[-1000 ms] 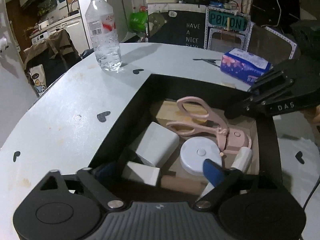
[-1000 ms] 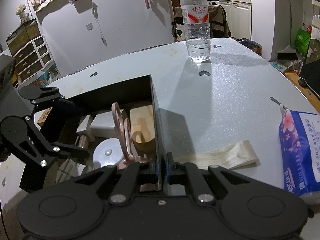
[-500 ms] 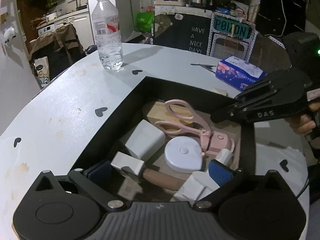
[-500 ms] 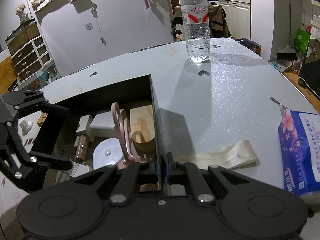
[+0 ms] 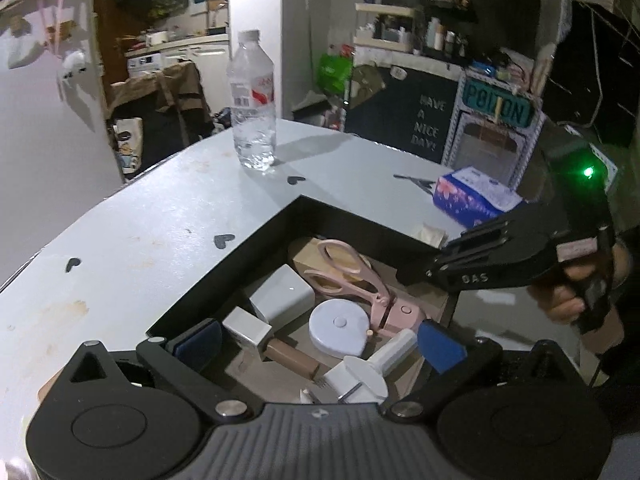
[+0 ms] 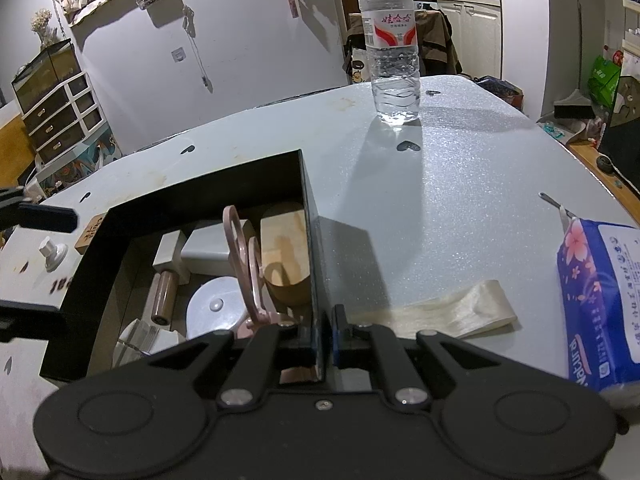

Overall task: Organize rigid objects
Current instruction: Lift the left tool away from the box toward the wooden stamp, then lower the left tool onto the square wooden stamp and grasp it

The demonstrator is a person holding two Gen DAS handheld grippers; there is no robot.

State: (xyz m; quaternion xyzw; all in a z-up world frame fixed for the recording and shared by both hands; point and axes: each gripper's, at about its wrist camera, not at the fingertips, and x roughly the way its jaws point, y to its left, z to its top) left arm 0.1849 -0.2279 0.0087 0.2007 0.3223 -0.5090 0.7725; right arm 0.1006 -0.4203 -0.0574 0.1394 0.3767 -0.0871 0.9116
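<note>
The left gripper (image 5: 320,338) was empty, its jaws having just opened wide above the black box (image 5: 360,222). Directly below its fingers lay the white brush (image 5: 376,364), its long axis pointing away and rightward. The right gripper (image 6: 323,334) was closed on the box's wall, so the left was nearer.

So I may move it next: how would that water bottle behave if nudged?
The water bottle stands tall on a narrow base, so a high push would probably tip it. It looks nearly full, so likely weighty. Its round, clear plastic body might roll once down.
</note>
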